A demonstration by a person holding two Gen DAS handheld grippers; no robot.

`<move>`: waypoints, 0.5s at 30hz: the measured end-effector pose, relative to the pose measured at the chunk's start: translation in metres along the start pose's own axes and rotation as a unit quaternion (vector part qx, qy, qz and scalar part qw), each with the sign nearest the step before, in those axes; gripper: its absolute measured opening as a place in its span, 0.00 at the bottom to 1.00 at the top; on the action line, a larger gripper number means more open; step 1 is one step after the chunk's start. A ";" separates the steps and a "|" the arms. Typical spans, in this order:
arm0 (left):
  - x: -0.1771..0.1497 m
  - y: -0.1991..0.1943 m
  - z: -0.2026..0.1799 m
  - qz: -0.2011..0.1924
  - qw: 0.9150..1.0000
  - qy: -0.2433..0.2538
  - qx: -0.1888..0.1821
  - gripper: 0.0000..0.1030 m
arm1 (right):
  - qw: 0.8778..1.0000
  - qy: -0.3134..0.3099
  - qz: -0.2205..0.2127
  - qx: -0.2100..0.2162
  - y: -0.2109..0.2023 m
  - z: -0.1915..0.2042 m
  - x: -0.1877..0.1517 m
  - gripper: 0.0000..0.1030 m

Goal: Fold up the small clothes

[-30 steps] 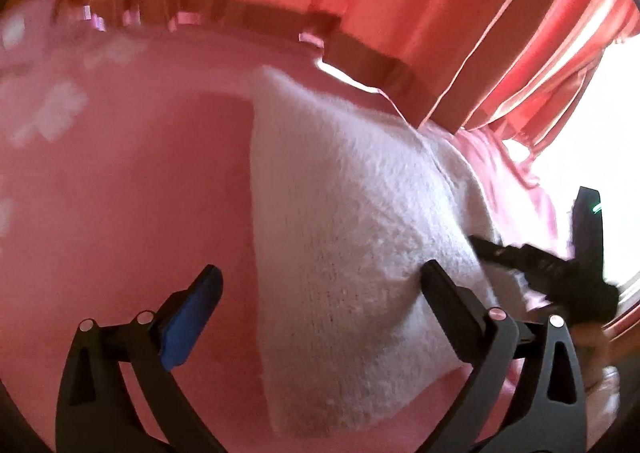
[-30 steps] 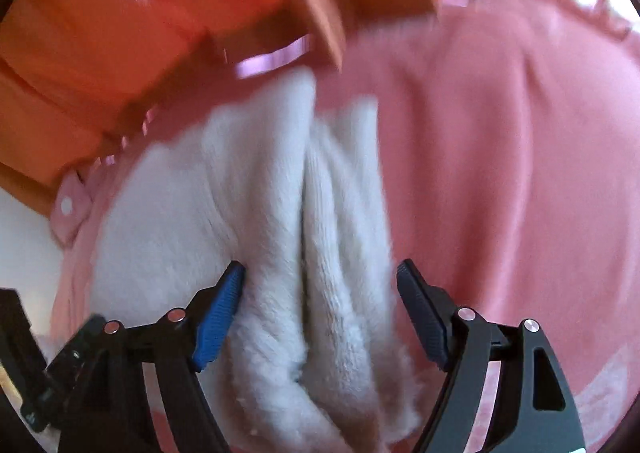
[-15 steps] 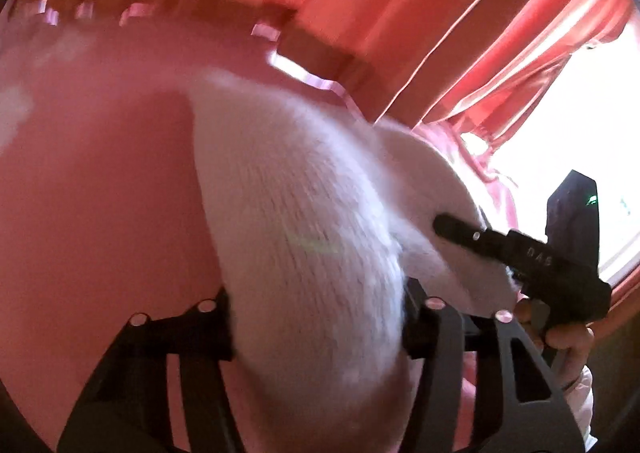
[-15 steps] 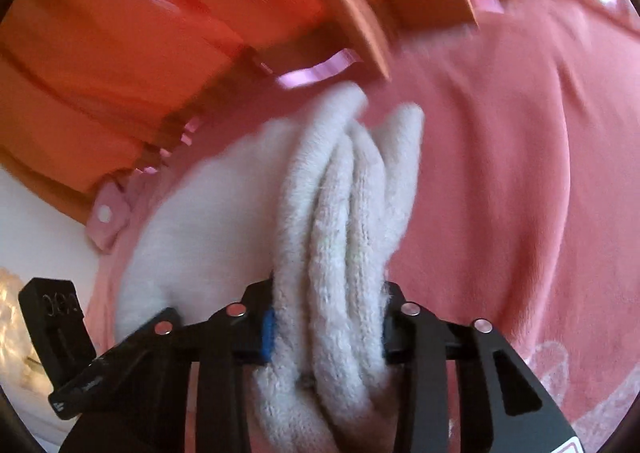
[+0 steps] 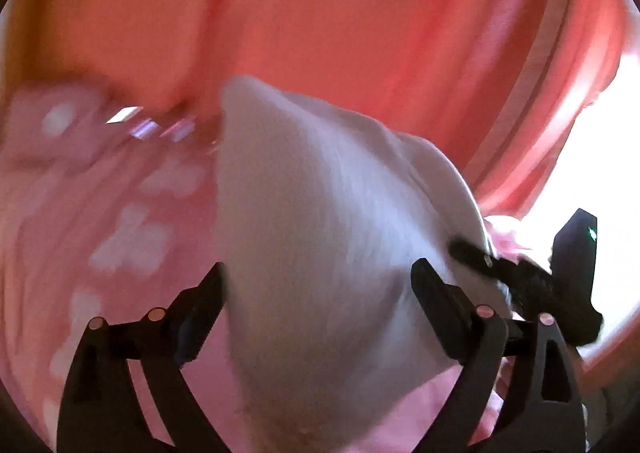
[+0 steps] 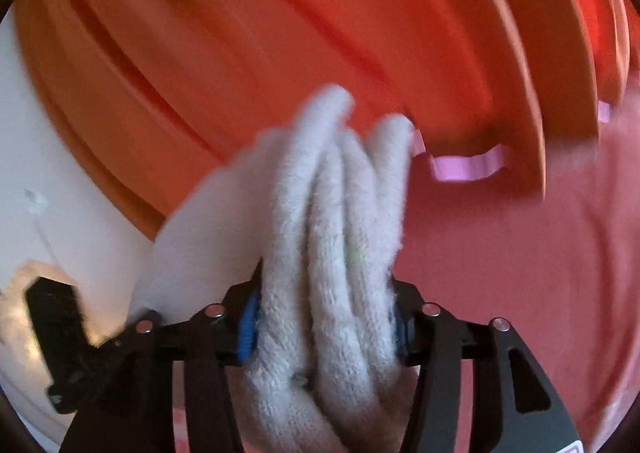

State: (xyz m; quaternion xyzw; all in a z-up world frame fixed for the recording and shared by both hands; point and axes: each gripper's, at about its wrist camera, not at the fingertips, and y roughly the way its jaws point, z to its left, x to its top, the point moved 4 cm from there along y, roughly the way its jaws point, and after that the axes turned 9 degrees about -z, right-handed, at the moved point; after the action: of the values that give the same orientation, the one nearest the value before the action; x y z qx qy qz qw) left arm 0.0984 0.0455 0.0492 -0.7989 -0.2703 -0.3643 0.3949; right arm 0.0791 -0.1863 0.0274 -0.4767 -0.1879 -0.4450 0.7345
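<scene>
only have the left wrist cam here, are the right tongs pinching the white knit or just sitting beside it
Observer: Pinching. In the right wrist view the white knit sits between the right tongs with both pads against it, though the jaws are opening.
Operator: one layer in there or bunched
Observer: Bunched. Several rolled folds stand side by side between the pads, and their ends stick up past the fingertips.
Operator: whats right of it over there
Observer: Pink sheet, with the hem of the orange curtain hanging above it.
</scene>
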 end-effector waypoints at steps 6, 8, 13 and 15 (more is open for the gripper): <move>-0.046 0.032 0.052 0.075 0.993 -0.048 0.081 0.80 | 0.997 -0.060 0.009 -0.047 0.008 0.006 -0.014 0.48; -0.041 0.032 0.056 0.065 0.993 -0.058 0.079 0.86 | 0.996 -0.078 0.000 -0.045 0.011 0.013 -0.011 0.64; -0.039 0.051 0.067 0.078 0.990 -0.098 0.063 0.93 | 0.995 -0.045 0.068 -0.064 0.066 -0.010 -0.013 0.67; -0.046 0.071 0.079 0.101 0.985 -0.129 0.046 0.93 | 0.994 -0.019 0.091 -0.050 0.088 -0.021 -0.023 0.72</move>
State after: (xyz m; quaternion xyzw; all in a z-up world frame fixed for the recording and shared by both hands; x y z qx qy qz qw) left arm 0.1516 0.0654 -0.0514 -0.8432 -0.2537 -0.2033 0.4281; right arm 0.1368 -0.1799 -0.0458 -0.5368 -0.1352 -0.3758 0.7432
